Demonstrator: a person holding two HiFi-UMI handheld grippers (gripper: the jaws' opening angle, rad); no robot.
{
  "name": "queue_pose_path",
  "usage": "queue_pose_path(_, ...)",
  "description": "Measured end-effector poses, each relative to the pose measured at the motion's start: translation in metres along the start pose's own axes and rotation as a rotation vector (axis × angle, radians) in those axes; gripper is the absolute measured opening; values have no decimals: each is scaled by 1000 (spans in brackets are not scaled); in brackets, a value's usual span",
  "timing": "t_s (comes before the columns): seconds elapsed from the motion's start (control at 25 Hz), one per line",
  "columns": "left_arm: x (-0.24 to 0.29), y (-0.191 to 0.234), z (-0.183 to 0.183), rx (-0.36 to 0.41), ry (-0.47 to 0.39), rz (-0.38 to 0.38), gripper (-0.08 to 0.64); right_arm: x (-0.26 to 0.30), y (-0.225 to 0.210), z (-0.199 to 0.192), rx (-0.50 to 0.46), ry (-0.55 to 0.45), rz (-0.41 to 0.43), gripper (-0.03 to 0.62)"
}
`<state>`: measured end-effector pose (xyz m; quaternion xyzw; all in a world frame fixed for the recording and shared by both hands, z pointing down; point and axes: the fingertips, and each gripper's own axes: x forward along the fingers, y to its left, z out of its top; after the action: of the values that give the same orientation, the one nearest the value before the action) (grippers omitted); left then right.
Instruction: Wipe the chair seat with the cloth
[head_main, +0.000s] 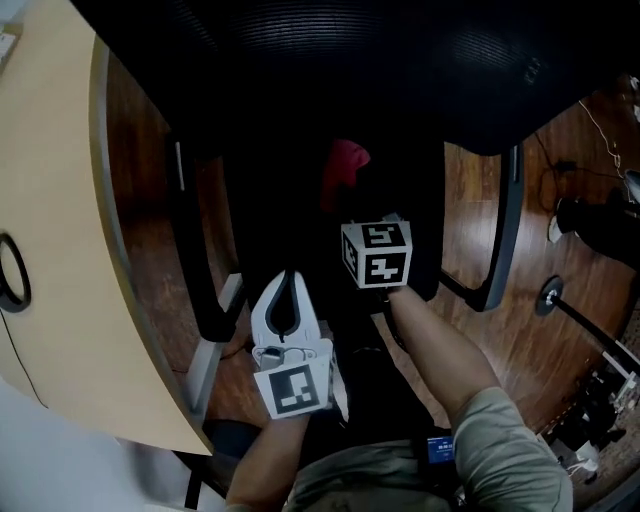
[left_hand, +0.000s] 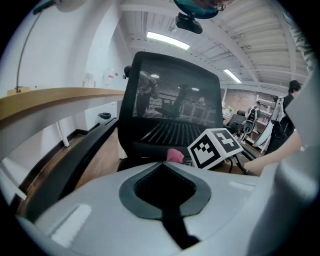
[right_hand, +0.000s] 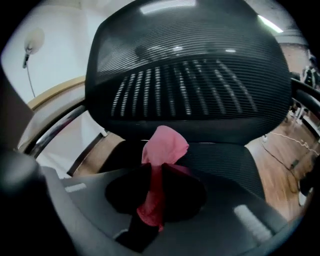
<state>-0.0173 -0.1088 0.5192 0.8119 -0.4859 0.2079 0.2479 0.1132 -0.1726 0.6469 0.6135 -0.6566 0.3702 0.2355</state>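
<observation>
A pink cloth (right_hand: 162, 150) is pinched in my right gripper (right_hand: 156, 172), which is shut on it; a bunched end sticks out past the jaws over the black chair seat (right_hand: 235, 160). In the head view the cloth (head_main: 345, 165) shows as a dim pink patch in front of the right gripper's marker cube (head_main: 377, 252). Whether the cloth touches the seat I cannot tell. My left gripper (head_main: 290, 275) hovers at the seat's near left, shut with nothing in it. From the left gripper view the cloth (left_hand: 175, 155) lies just beyond my left gripper (left_hand: 163, 166).
The chair's mesh back (right_hand: 190, 75) rises behind the seat, with armrests on the left (head_main: 195, 250) and right (head_main: 505, 230). A light wooden desk (head_main: 50, 200) runs along the left. Cables and black stand bases (head_main: 590, 220) lie on the wood floor at right.
</observation>
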Motion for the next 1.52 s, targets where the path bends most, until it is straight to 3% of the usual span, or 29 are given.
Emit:
queue_pose_path(0.16,-13,32,-5,-32,-9,58,6,22,81,-1,-83,14,133,63)
queue_pose_path(0.36,-31,59,-13,-55,-17,104,6,41,148,-16,-169,57,238,63)
queue_pose_path(0.72,-54,70,-10,-39,-21,109,6,73,193,-49,-237,144,265,63)
queue_pose_path(1.12,-36,51,-26,5,20,55,6,77,139,-59,-179,150,177,63)
queue_pose_path(1.4,-2,16,-11,61,19,-8,6,47,39,-57,-73,130,32,63)
queue_pose_path(1.52,20,-10,-10,122,32,-52,6,30,-12,-57,-23,119,-33,63)
